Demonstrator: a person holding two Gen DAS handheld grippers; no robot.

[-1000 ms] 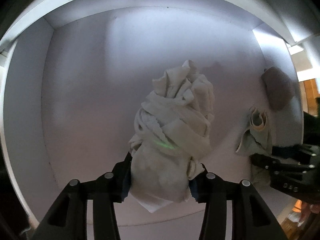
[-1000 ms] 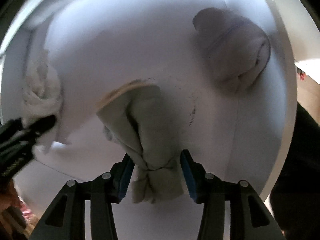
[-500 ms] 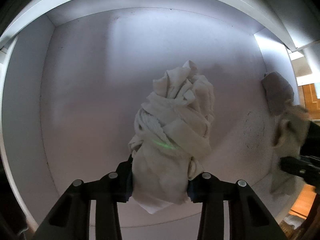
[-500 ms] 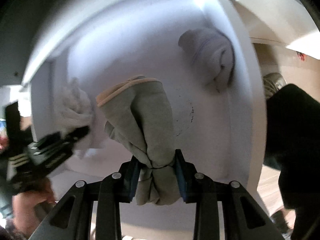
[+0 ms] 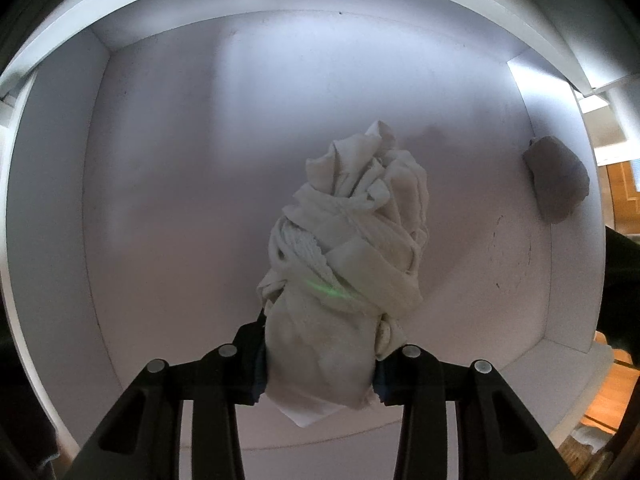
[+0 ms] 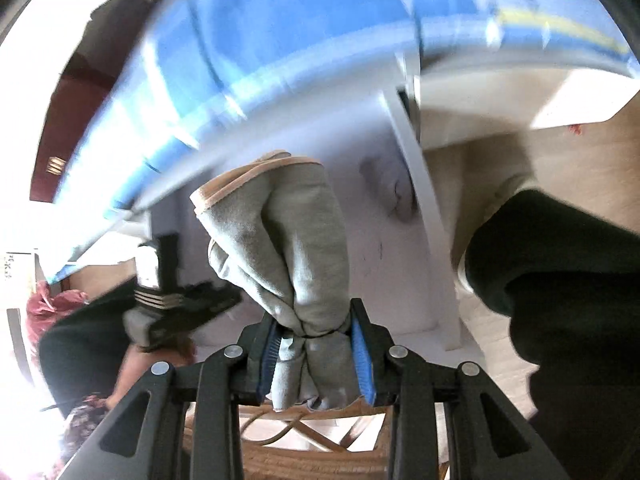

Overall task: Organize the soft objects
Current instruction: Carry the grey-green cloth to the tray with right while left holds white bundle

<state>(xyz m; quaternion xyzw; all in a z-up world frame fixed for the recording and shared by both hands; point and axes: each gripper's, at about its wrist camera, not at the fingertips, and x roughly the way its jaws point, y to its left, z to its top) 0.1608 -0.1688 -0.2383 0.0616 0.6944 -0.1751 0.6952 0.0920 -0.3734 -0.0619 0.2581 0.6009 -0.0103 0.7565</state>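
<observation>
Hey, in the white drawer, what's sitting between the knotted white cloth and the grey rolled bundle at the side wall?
Nothing sits there. In the left wrist view the floor between the white cloth and the grey bundle is bare, with only faint dark scuff marks.

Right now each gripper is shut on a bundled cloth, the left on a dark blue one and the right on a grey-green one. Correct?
Not quite. The left gripper is shut on a cream-white knotted cloth bundle, not dark blue, as the left wrist view shows. The right gripper does clamp the grey-green bundle.
</observation>
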